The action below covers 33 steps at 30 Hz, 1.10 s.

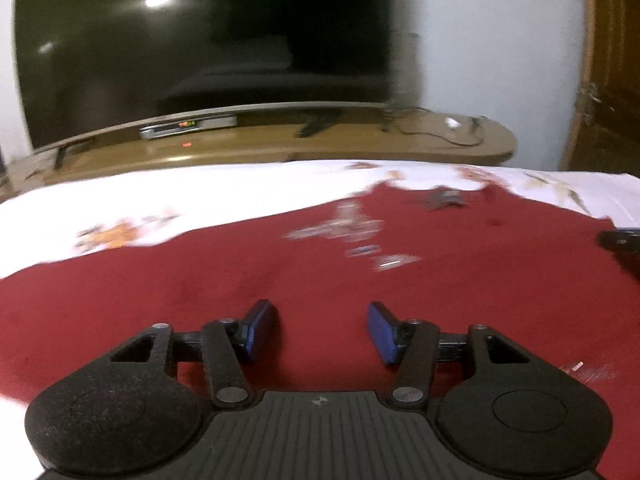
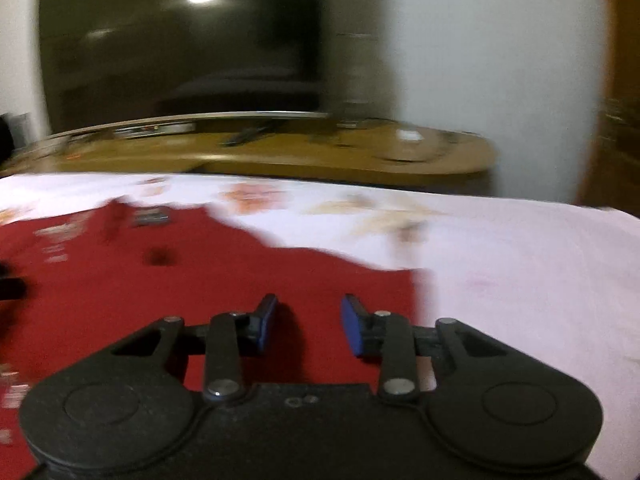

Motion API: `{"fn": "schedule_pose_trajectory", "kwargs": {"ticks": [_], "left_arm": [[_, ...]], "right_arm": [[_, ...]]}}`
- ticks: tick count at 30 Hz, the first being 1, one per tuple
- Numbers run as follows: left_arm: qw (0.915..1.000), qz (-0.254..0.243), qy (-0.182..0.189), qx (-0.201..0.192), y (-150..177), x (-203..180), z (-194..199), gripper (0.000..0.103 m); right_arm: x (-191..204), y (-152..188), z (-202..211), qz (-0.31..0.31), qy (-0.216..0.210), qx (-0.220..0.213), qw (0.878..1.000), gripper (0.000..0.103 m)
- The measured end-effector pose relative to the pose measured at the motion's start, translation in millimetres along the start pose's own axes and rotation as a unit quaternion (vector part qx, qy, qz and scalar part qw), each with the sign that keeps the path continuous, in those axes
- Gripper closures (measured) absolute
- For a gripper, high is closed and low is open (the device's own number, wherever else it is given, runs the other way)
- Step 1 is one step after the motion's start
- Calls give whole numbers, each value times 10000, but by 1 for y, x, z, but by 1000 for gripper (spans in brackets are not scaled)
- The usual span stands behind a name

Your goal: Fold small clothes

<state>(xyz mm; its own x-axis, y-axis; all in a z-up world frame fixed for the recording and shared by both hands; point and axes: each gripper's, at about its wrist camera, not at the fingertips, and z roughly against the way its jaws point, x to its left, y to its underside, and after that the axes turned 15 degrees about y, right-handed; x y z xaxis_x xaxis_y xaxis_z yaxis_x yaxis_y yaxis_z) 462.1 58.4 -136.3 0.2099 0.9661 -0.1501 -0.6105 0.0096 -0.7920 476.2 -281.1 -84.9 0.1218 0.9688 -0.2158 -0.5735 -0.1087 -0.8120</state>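
Bedroom setting: white floral sheet [image 2: 520, 264], dark television [image 1: 200, 48] on wooden stand [image 1: 360, 144] beyond both tongs. Red garment [image 1: 360, 280] lies flat, unfolded, directly beneath left tongs [image 1: 322, 332] and right tongs [image 2: 308, 324]; both spread, empty. Folding apparently not begun; every fold remains.
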Motion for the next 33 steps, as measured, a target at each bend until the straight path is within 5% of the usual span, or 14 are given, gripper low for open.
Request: {"fn": "schedule_pose_trajectory", "kwargs": {"ticks": [2, 5, 12, 15, 19, 24, 26, 28, 30, 33], "left_arm": [[10000, 46, 14, -30, 5, 13, 8, 49], [10000, -10, -53, -10, 3, 8, 6, 47], [9999, 19, -117, -66, 7, 4, 10, 34], [9999, -3, -170, 4, 7, 4, 10, 32], [9991, 10, -418, 69, 14, 13, 24, 18], [9917, 805, -713, -711, 37, 85, 105, 18], [9824, 1309, -957, -929, 53, 131, 137, 18], [9645, 2135, -1124, -1070, 71, 190, 167, 19], [9379, 3009, -1150, -1285, 88, 244, 191, 31], [8913, 4173, -405, -1728, 108, 311, 209, 52]], "right_arm": [[-29, 5, -9, -395, 30, 237, 9989, 57], [-46, 6, -9, -619, -58, 410, 9972, 57], [-38, 31, 79, -788, -274, -240, 9962, 57], [-16, 56, 64, -114, -36, 353, 9993, 53], [-28, 54, 60, -530, -66, 494, 9974, 48], [-39, 62, 97, -834, 101, 297, 9960, 46], [-48, 74, 116, -989, 194, 278, 9945, 46], [-54, 87, 132, -1102, 288, 365, 9928, 45], [-56, 101, 143, -1226, 357, 552, 9903, 45], [-55, 116, 156, -1516, 454, 797, 9842, 45]]}}
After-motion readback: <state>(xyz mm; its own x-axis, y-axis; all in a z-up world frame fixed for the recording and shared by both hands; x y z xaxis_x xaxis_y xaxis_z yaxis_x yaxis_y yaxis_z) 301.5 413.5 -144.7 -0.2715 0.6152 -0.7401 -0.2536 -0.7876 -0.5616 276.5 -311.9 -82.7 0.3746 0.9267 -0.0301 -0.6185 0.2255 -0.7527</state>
